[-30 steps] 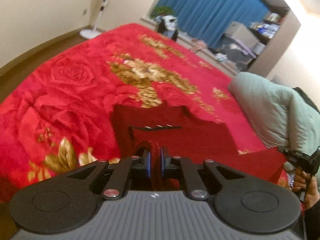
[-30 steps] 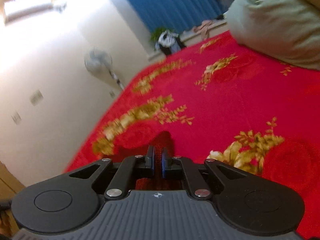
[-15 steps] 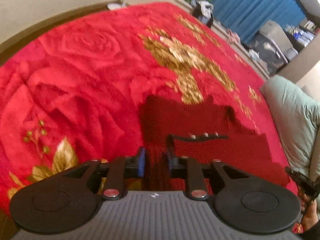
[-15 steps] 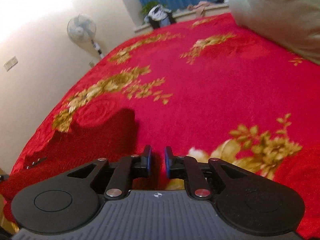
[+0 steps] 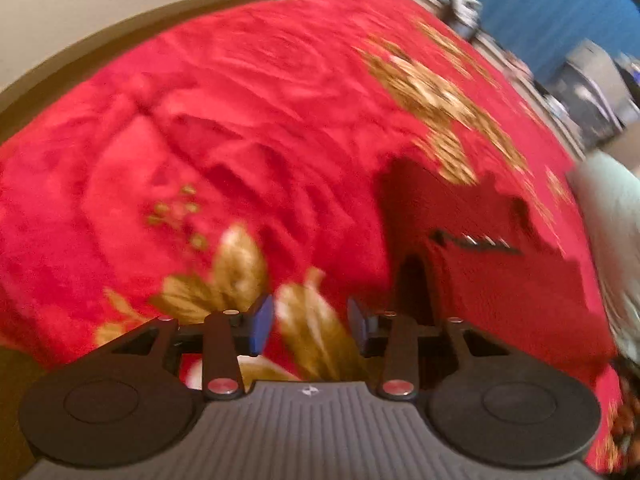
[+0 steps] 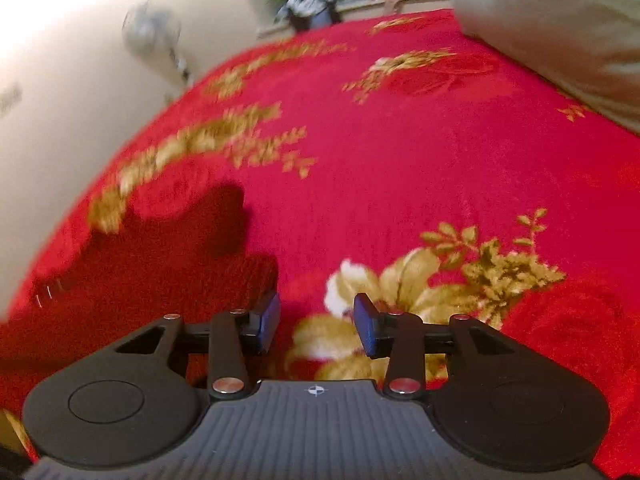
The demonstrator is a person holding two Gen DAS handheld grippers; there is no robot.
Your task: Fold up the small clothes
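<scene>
A: Start close in. What are the claws doing?

B: Both stand with their jaws apart and nothing between them. The left claw (image 5: 308,320) hangs over a gold flower on the bedspread (image 5: 208,128), and the right claw (image 6: 316,322) does the same over another gold flower.

A: And the garment?

B: The dark red knitted top (image 5: 500,276) lies flat on the bed between the two claws. From the left claw it sits ahead and to the right, its near corner just beside the right-hand finger. From the right claw it sits ahead and to the left, an edge of it just beside the left-hand finger (image 6: 266,316).

A: Which claw is nearer?

B: Hard to choose; both are just off an edge. I judge either could reach cloth with a short sideways move inward.

A: Which way does it run?

B: Its long side seems to stretch across from one claw toward the other, with the far part reaching away up the bed. So the next fold probably wants both claws pinching along the near edge.

A: How does it look?

B: A ribbed knit, darker than the bedspread, already doubled over by the look of it: an upper layer lies over a wider lower one. A short dark strip with small pale marks (image 5: 476,242) sits on top; blur hides what it is. At the far edge the outline is stepped.

A: Beyond that?

B: A pale green quilt (image 6: 560,20) on the bed's right side, then blue curtains (image 5: 540,8) at the back.
</scene>
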